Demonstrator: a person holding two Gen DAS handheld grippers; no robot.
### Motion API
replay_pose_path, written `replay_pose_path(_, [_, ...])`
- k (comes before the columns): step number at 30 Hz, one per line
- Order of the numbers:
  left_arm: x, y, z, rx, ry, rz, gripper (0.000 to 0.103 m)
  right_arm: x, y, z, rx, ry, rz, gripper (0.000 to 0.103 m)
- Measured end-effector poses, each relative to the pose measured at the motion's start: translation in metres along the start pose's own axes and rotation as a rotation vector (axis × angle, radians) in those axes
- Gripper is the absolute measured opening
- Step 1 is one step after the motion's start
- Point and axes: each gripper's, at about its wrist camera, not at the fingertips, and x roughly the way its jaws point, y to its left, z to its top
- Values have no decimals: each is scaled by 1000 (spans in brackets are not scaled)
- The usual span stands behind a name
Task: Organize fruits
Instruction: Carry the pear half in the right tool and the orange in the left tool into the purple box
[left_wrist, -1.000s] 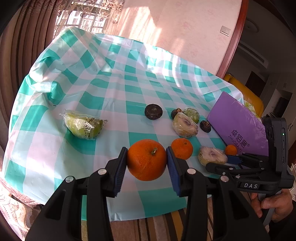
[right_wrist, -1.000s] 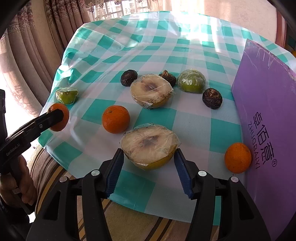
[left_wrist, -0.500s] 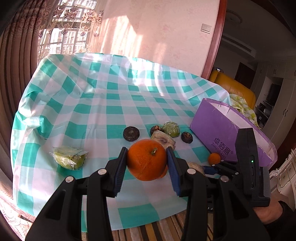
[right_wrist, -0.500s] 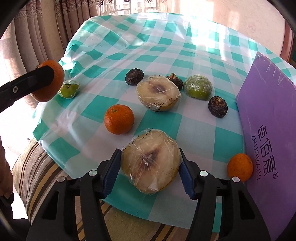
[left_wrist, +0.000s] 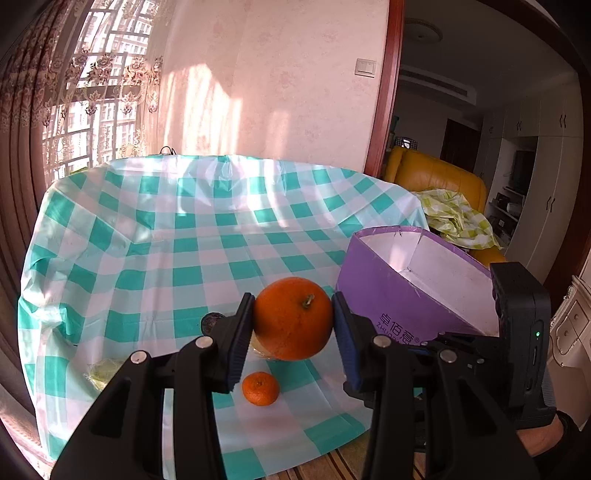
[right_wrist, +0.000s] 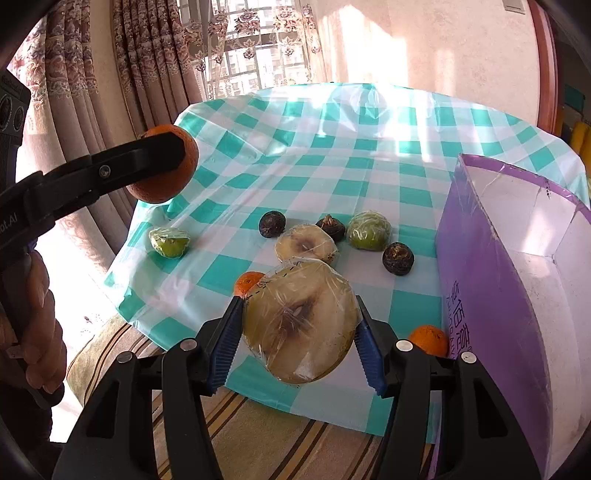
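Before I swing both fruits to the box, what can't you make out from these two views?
- Purple box floor: both views; its near wall hides it, so contents unknown.
- Wrapped fruit half: left view; the left gripper fingers and the right gripper's body hide it.
- Small orange: right view; partly behind that half.
- Wrapped green piece: left view; mostly behind a finger.
- Right gripper pads: wrap obscures contact.

Chinese characters 卓佰意 printed dark on the near wall of the purple box (left_wrist: 391, 295), with small Latin letters beneath, starting "ZHUO", the rest hidden. Same characters running sideways on the box in the right view. White letters "ot.AI" on the left gripper (right_wrist: 177, 155) arm, far left edge.
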Motion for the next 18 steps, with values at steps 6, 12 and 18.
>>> replay_pose_path(6, [-4,-15,18,11,-30,-25,42,-50,-14,15,44,-127,-10,56])
replay_pose_path(12, [9,-41,32,50,-21,-75,42,-88,-55,16,129,-199,-84,56])
replay_pose_path(18, [42,-87,39,129,32,-172,42,-102,-115,3,247,-194,-199,56])
